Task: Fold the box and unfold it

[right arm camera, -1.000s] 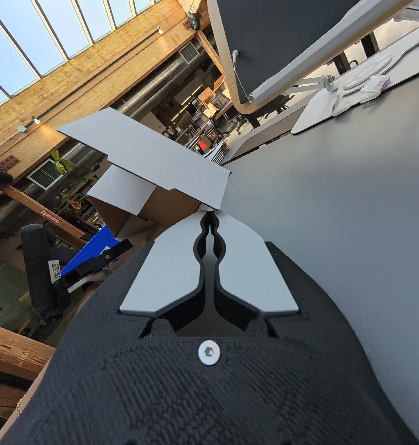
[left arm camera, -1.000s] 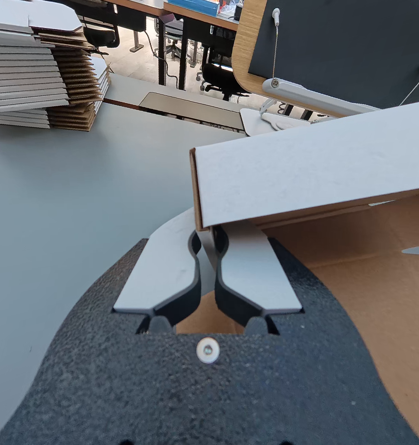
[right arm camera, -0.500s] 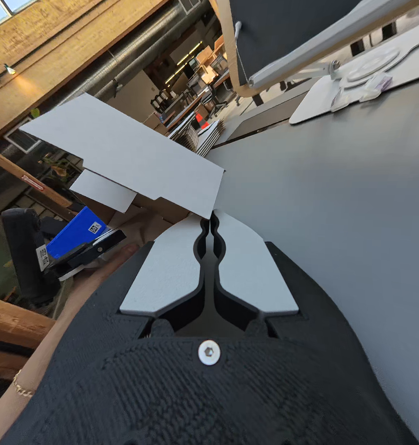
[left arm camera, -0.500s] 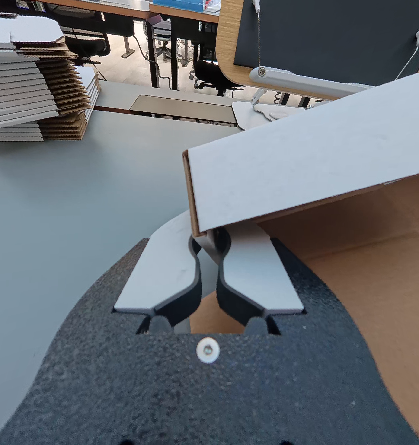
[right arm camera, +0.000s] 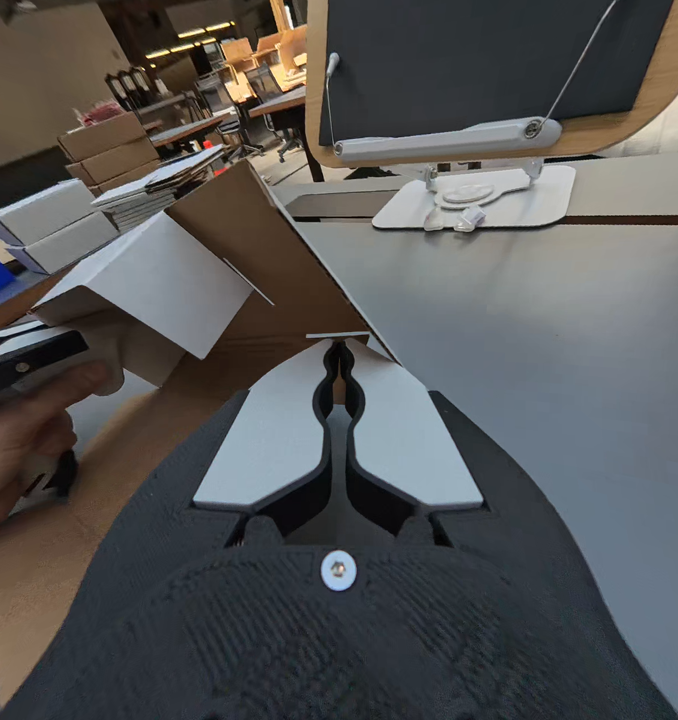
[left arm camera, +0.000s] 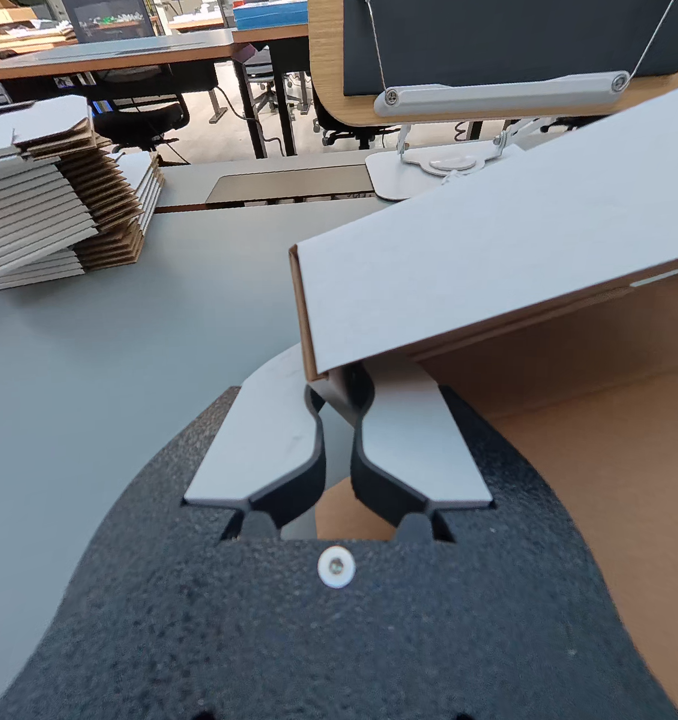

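The cardboard box (left arm camera: pixel 485 241) is white outside and brown inside, half opened on the grey table (left arm camera: pixel 115 370). My left gripper (left arm camera: pixel 339 385) is shut on a side wall of the box, and a white flap leans over its fingertips. In the right wrist view the box (right arm camera: pixel 251 253) shows a raised brown panel and a white flap (right arm camera: pixel 154 284) folded inward. My right gripper (right arm camera: pixel 339 348) is shut on the near edge of that panel. The left gripper (right arm camera: pixel 29 350) and the hand (right arm camera: pixel 25 420) holding it show at the left edge.
A stack of flat cardboard blanks (left arm camera: pixel 37 210) lies at the table's back left. A dark board with a wooden rim (left arm camera: pixel 505 46) stands on a white base (right arm camera: pixel 473 202) at the back. Folded white boxes (right arm camera: pixel 48 226) sit far left. Desks and chairs stand behind.
My right gripper has swung from pointing up at the ceiling down to level, turning the box panel with it. My left gripper kept its hold and moved slightly.
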Available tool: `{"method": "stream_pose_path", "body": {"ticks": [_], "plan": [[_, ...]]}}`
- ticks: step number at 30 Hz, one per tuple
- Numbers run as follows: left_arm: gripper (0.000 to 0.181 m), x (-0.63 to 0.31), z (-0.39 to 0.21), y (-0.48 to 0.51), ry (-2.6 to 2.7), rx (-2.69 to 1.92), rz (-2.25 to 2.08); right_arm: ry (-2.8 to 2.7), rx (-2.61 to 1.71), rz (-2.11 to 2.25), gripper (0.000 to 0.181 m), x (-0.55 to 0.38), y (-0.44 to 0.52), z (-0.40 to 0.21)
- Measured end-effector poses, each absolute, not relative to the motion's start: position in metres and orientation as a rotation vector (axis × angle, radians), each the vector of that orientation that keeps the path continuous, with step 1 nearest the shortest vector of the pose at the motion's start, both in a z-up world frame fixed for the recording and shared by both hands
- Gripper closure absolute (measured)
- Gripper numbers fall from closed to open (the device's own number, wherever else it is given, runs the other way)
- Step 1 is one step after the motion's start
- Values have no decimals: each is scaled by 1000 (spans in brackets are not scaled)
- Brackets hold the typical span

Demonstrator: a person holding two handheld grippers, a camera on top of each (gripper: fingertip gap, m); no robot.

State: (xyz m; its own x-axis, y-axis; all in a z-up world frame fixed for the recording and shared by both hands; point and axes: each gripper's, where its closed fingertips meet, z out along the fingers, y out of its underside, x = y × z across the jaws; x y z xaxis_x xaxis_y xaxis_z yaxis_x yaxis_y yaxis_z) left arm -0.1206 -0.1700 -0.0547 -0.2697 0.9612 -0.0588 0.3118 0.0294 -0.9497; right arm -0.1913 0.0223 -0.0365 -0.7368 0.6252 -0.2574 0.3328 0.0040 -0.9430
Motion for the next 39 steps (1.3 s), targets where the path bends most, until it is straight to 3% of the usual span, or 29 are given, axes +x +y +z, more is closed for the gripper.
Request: {"method": "stream_pose_path", "body": {"ticks": [5, 12, 28, 39], "plan": [[174, -121, -54, -172, -1703, -1214, 1223, -2062, -1151, 1705, 181, -190, 32, -58], [175, -116, -48, -178, -1699, -1063, 1147, -2099, -1415, 1983, 181, -189, 19, -61], [175, -118, -48, -169, -1638, -1122, 1106, -1855, -1436, 2389, 181, -190, 13, -32], [173, -121, -53, -163, -1644, -1234, 1147, -2079, -856, 1844, 181, -173, 16, -32]]}}
